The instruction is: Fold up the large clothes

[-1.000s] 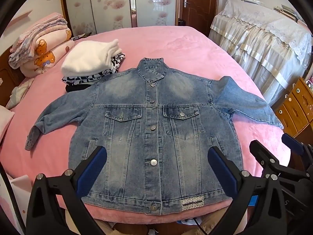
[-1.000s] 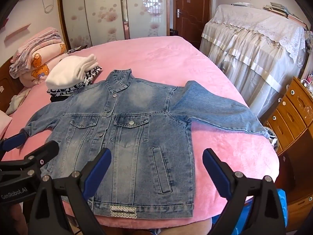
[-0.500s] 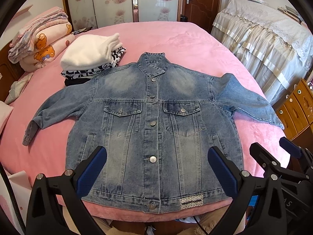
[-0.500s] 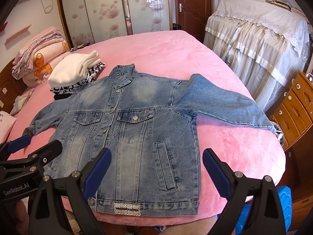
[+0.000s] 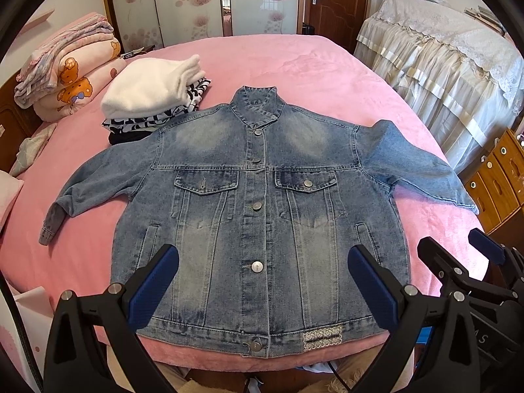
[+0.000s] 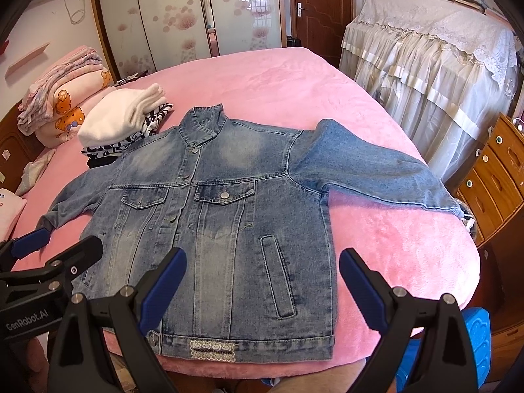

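Jacket spread flat, buttoned, front up on bed, ready for folding; left hand-held gripper and right hand-held gripper both agape, empty, near hem

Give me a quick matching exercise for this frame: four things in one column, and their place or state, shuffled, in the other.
1. denim jacket
2. white folded garment
3. left gripper
4. wooden drawers

A. open, holding nothing
B. right of the bed
C. spread flat, front up, buttoned
D. top of a stack near the jacket's shoulder

Pairs: 1-C, 2-D, 3-A, 4-B
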The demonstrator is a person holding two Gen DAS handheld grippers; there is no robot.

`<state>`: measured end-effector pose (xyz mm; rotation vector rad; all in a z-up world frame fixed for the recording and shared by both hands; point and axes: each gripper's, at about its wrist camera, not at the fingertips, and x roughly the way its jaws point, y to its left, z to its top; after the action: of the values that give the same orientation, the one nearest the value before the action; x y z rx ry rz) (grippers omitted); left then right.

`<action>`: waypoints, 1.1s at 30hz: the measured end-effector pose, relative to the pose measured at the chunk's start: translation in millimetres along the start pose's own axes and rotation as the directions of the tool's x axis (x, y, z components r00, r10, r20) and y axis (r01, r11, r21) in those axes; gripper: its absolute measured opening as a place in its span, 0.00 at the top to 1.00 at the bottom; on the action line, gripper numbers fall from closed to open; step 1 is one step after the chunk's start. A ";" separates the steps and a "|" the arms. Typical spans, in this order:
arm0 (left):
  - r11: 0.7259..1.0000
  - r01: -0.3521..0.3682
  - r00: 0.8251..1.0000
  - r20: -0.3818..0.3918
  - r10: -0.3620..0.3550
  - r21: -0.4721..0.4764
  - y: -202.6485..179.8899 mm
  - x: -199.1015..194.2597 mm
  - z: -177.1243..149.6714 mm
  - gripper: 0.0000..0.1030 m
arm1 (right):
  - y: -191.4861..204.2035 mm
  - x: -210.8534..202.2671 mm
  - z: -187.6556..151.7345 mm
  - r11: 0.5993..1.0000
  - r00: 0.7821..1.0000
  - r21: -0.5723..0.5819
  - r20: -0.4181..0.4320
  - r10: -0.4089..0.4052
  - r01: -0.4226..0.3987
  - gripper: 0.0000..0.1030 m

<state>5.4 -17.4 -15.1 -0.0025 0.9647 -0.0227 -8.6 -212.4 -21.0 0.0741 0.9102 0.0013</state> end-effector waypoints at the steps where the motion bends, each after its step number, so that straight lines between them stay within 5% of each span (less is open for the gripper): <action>1: 1.000 0.000 1.000 -0.001 0.000 0.001 -0.4 -0.1 0.0 0.01 | 0.3 -0.2 0.3 1.000 1.000 0.000 0.000 -0.001 0.001 0.08; 33: 1.000 -0.001 1.000 -0.006 0.001 0.005 -6.6 1.8 -6.3 0.01 | -1.2 3.2 -4.5 1.000 1.000 0.009 -0.011 0.007 -0.007 0.08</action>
<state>1.2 -24.0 -20.0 0.0029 0.9708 -0.0242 -10.2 -213.2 -26.3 0.0858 0.9206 0.0044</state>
